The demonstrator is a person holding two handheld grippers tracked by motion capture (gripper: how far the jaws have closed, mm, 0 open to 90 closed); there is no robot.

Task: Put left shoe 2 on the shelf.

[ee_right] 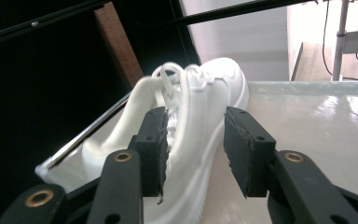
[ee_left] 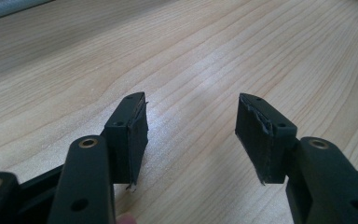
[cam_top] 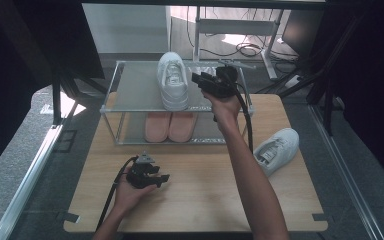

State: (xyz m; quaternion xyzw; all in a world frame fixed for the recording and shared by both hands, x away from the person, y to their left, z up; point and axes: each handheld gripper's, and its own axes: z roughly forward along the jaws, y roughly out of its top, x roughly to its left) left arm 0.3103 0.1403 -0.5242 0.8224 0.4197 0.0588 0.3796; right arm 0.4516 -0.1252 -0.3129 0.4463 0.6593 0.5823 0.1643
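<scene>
A white sneaker [cam_top: 173, 82] stands on the top glass shelf of a small metal rack [cam_top: 130, 92], toe pointing away from me. My right gripper [cam_top: 196, 78] hovers just to the right of it, open, with nothing held. In the right gripper view the sneaker [ee_right: 191, 93] lies close ahead, its side showing through the gap of the open gripper [ee_right: 196, 128]. A second white sneaker [cam_top: 277, 150] lies on the wooden table [cam_top: 200, 200] at the right. My left gripper [cam_top: 163, 178] rests low on the table near the front, open [ee_left: 191, 126] over bare wood.
A pair of pink slippers [cam_top: 170, 126] sits on the rack's lower shelf. The left half of the top shelf is bare glass. Black frame posts and cables stand behind and beside the table. The right gripper's cable [cam_top: 249, 125] trails down past the rack's right end.
</scene>
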